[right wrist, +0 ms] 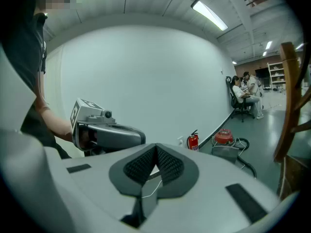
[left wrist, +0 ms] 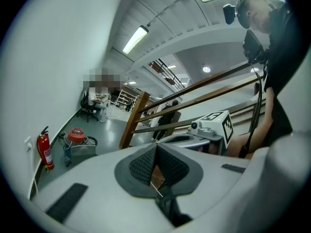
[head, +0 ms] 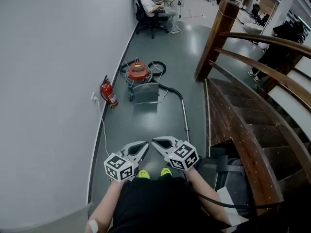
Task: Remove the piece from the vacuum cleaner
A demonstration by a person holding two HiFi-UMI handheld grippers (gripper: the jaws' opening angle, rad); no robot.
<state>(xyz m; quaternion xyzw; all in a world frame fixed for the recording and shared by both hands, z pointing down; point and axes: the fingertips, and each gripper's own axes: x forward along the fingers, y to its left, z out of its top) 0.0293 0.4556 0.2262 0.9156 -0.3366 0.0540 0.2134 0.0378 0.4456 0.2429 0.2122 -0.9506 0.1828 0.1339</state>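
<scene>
A vacuum cleaner with a red top and grey metal body stands on the floor by the wall, several steps ahead of me; it shows small in the left gripper view and the right gripper view. Its black hose and long metal tube run along the floor towards me. My left gripper and right gripper are held close together at waist height, tips almost meeting, far from the vacuum. Both are shut with nothing between the pads.
A red fire extinguisher stands against the wall left of the vacuum. A wooden staircase with railing rises on the right. People sit at desks further down the corridor. The grey wall runs along the left.
</scene>
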